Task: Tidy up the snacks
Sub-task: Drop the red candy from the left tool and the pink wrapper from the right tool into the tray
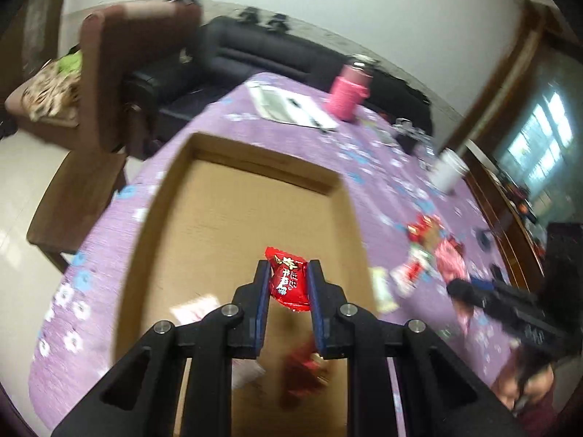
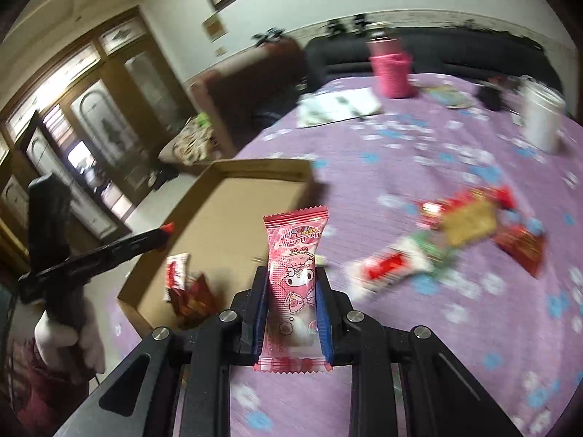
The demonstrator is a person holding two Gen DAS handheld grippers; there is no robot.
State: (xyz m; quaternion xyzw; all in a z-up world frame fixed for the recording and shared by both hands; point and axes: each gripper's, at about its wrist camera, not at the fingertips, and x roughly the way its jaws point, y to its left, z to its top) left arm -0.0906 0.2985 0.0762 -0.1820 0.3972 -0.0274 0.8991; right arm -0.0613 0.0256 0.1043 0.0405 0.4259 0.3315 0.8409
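My left gripper (image 1: 288, 273) is shut on a small red candy packet (image 1: 288, 279) and holds it above the open cardboard box (image 1: 164, 196). Snack packets (image 1: 302, 371) lie blurred in the box's near end. My right gripper (image 2: 292, 280) is shut on a pink snack packet (image 2: 295, 276), held upright above the purple tablecloth, right of the box (image 2: 218, 196). The left gripper (image 2: 160, 235) shows at the left of the right wrist view, over the box. A pile of loose snacks (image 2: 470, 225) lies on the cloth to the right.
A pink bottle (image 2: 391, 69), a white jar (image 2: 539, 120) and papers (image 2: 339, 109) stand at the table's far side. A brown armchair (image 1: 120, 73) and a dark sofa (image 1: 262, 51) stand beyond the table. More loose snacks (image 1: 430, 255) lie right of the box.
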